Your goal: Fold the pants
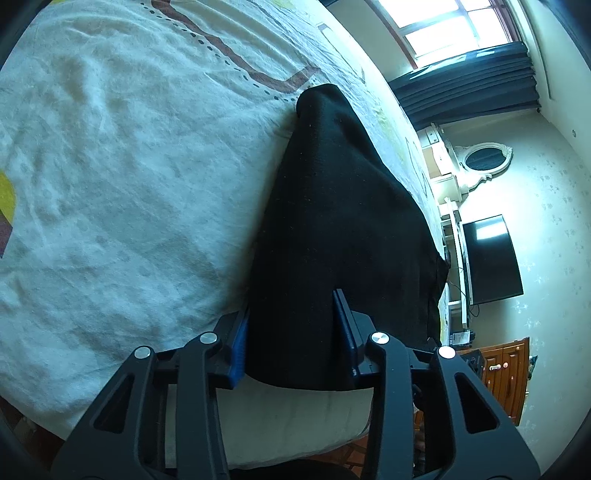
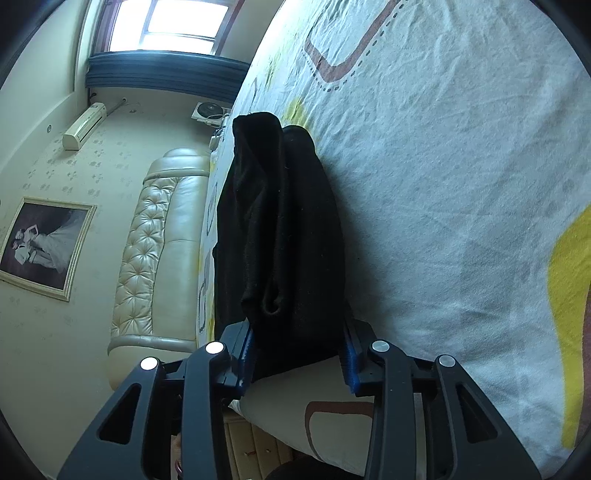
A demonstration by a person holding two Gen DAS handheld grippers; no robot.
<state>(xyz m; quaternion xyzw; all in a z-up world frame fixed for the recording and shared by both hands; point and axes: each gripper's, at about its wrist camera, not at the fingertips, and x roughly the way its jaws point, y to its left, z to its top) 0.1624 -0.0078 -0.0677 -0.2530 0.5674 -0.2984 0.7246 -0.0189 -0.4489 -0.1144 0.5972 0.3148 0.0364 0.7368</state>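
Where both fingers [image 1: 345,332] pinch, black pants [image 2: 280,229] bunched between

Blown-out window [image 1: 443,29] daylight, strong fisheye warping, dark vignetted corners.

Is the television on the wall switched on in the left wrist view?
No, the television has a dark screen showing only a pale reflection.

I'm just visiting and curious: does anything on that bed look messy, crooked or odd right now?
Nothing looks damaged or spilled. The black pants are bunched into uneven folds rather than lying flat, one end pinched in each hand-held gripper, left and right. The bedsheet is a little wrinkled.
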